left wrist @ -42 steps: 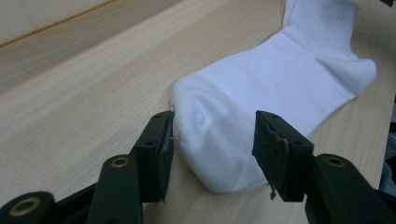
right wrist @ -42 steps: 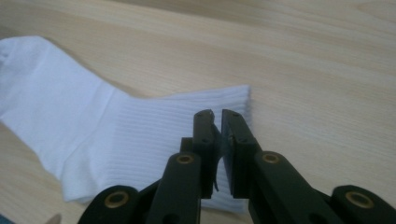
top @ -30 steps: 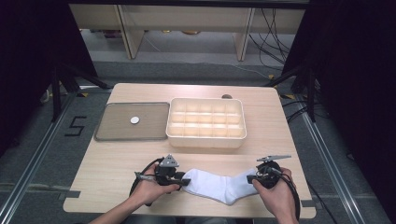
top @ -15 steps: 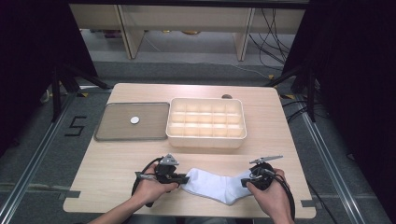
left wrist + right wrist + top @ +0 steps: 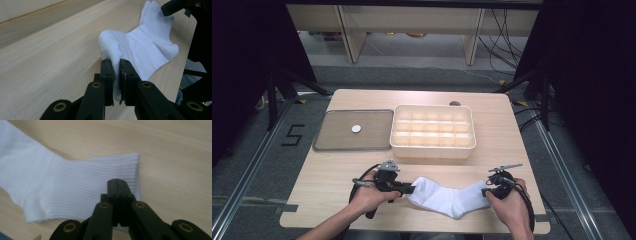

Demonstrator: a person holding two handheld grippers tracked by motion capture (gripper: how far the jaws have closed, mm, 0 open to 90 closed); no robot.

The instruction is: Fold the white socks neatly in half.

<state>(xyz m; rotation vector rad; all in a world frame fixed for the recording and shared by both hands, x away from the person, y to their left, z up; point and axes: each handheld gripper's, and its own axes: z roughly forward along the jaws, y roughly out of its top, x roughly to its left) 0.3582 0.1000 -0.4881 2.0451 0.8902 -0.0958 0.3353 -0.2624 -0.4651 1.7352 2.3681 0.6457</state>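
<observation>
A white sock point(image 5: 447, 197) lies across the front of the wooden table point(image 5: 337, 175), toe to the left and ribbed cuff to the right. My left gripper point(image 5: 411, 189) has just been closing, and it is now shut on the toe. In the left gripper view, white fabric of the sock point(image 5: 150, 47) is pinched between the pads of the left gripper point(image 5: 115, 62). My right gripper point(image 5: 484, 191) is at the cuff end. In the right gripper view the right gripper point(image 5: 117, 182) is shut, with its tips lying over the cuff of the sock point(image 5: 62, 185). No fabric shows between its jaws.
A cream divided box point(image 5: 432, 150) stands in the middle of the table, just behind the sock. A flat grey tray point(image 5: 319, 145) with a small white disc point(image 5: 356, 128) on it lies to the box's left. The table's front edge runs close under both hands.
My left gripper has closed on the sock's toe. The right hand has shifted slightly at the cuff, and the sock lies a little more stretched between them.
</observation>
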